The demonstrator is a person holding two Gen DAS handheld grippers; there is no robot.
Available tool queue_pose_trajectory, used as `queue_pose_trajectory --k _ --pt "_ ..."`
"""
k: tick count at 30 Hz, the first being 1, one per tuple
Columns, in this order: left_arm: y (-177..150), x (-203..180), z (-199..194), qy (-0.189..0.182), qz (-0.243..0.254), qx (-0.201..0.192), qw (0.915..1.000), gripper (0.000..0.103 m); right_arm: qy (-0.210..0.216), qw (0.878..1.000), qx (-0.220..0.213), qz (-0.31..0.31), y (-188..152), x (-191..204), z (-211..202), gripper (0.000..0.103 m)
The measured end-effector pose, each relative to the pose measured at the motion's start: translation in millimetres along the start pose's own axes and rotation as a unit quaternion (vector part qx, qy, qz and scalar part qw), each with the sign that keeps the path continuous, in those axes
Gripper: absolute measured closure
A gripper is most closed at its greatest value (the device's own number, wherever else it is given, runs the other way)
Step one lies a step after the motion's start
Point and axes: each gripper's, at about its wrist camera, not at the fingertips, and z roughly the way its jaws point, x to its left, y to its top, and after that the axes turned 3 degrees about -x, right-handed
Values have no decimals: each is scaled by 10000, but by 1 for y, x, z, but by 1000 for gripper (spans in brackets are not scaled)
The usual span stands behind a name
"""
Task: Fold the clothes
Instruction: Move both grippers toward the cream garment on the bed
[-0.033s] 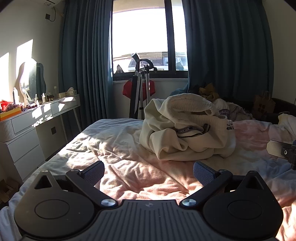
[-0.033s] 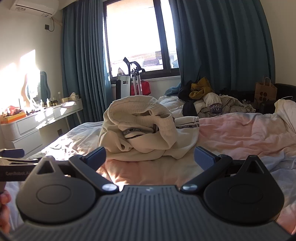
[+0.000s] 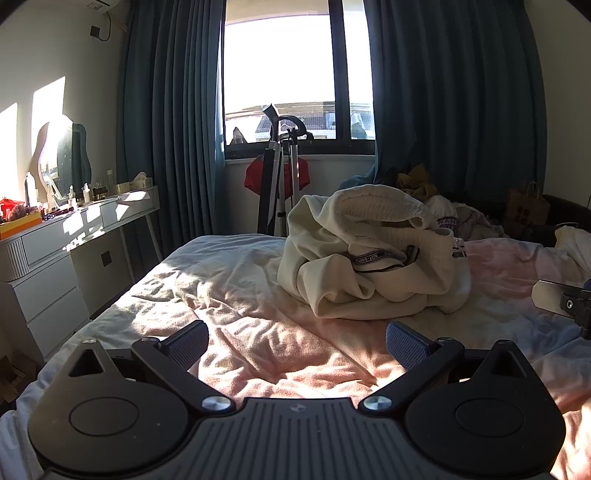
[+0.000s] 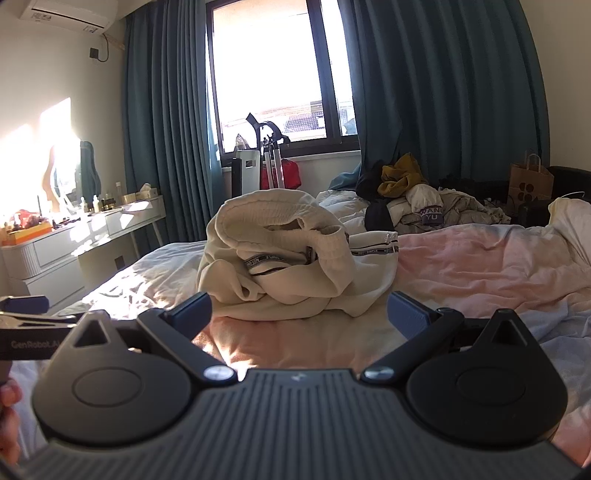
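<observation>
The cream garment (image 4: 291,266) lies crumpled on the bed (image 4: 480,273), ahead of both grippers — left gripper (image 3: 295,341) and right gripper (image 4: 297,314) empty, fingers spread. Best to seek its waistband edge first.

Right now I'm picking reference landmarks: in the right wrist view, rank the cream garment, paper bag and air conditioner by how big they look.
1. Cream garment, largest, though it is nearest the camera.
2. Air conditioner, cut off by the frame.
3. Paper bag.
The last two look close, so their order is unsure.

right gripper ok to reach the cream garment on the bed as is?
Probably yes: the right gripper is open and aimed at the cream garment, with only bare bedsheet between them.
</observation>
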Motion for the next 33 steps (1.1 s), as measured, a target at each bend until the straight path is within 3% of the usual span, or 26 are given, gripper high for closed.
queue_pose_trajectory --k 33 --pt "-2 -4 0 -65 83 34 9999 0 22 10000 32 -2 -4 2 3 0"
